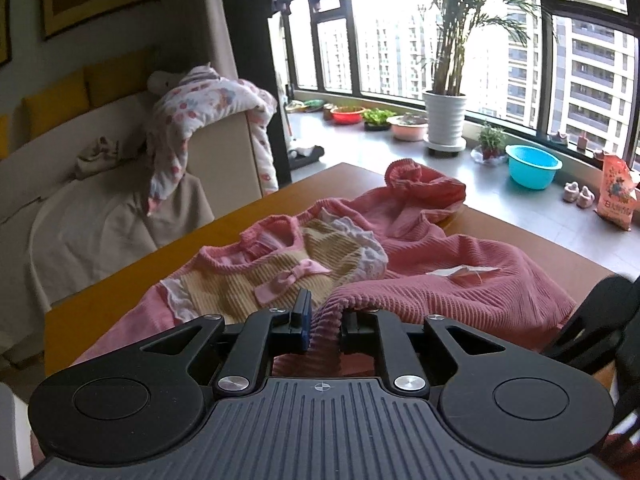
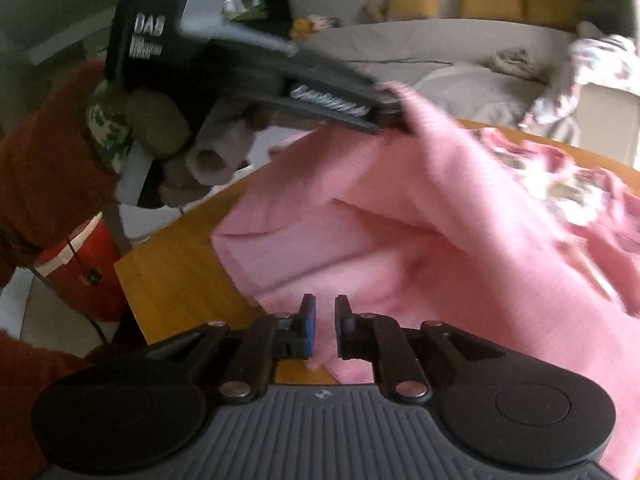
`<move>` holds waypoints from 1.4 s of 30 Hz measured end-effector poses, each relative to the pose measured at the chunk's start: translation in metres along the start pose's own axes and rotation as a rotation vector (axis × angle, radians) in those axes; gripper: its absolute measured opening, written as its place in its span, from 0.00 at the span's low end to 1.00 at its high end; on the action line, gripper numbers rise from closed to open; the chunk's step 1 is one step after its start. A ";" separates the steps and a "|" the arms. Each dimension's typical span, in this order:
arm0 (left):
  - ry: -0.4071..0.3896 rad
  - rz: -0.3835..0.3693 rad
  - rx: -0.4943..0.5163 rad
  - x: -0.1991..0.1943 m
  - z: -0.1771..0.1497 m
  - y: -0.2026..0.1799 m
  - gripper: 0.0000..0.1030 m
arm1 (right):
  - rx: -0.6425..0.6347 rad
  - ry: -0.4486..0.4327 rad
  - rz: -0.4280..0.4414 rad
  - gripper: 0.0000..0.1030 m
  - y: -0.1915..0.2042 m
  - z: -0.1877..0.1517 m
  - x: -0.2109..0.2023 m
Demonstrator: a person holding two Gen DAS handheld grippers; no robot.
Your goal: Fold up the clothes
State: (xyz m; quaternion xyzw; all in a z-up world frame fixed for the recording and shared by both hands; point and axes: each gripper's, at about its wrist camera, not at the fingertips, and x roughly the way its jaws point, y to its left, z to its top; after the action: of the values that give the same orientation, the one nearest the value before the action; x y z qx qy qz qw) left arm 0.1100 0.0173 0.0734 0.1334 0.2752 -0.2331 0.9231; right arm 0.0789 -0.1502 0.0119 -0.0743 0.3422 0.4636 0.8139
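Observation:
A pink ribbed child's sweater (image 1: 440, 276) with a beige front panel and a pink bow lies on the wooden table (image 1: 132, 284). My left gripper (image 1: 324, 312) is shut on a bunched edge of the sweater and lifts it. In the right wrist view the left gripper (image 2: 384, 120) holds that pink fabric (image 2: 400, 240) raised. My right gripper (image 2: 324, 320) hovers just above the sweater's lower edge near the table edge (image 2: 176, 272), fingers slightly apart, with nothing between them.
A sofa (image 1: 80, 184) with a floral blanket (image 1: 208, 120) stands left of the table. A potted palm (image 1: 444, 120), bowls and a blue basin (image 1: 532, 166) line the window ledge. A red stool (image 2: 84, 268) stands beside the table corner.

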 end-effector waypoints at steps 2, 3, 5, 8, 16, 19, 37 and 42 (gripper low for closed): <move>0.001 0.005 0.002 -0.003 -0.001 0.000 0.18 | 0.012 0.037 0.011 0.10 -0.002 -0.002 0.010; 0.000 0.005 0.000 -0.005 -0.002 0.001 0.19 | 0.025 0.042 0.024 0.10 -0.004 -0.005 0.009; -0.001 0.005 -0.005 -0.008 -0.004 0.003 0.20 | 0.062 0.070 0.062 0.11 -0.004 -0.007 0.000; -0.003 -0.003 -0.013 -0.010 -0.007 0.003 0.20 | 0.027 0.070 0.041 0.11 0.004 -0.015 -0.023; -0.005 -0.029 -0.024 -0.005 -0.007 -0.002 0.20 | -0.068 0.039 -0.139 0.41 0.004 -0.027 -0.037; -0.002 -0.028 -0.027 -0.005 -0.008 -0.001 0.20 | -0.114 0.024 -0.183 0.30 0.008 -0.032 -0.034; 0.003 -0.037 -0.043 -0.009 -0.009 0.007 0.20 | -0.096 -0.009 -0.037 0.25 0.024 -0.014 -0.044; 0.001 -0.043 -0.047 -0.006 -0.007 0.009 0.20 | -0.092 -0.062 -0.013 0.25 0.028 -0.003 -0.030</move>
State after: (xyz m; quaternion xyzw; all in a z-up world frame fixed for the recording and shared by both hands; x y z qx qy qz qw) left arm 0.1072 0.0293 0.0722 0.1058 0.2840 -0.2463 0.9206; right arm 0.0448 -0.1573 0.0335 -0.0994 0.2945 0.4756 0.8229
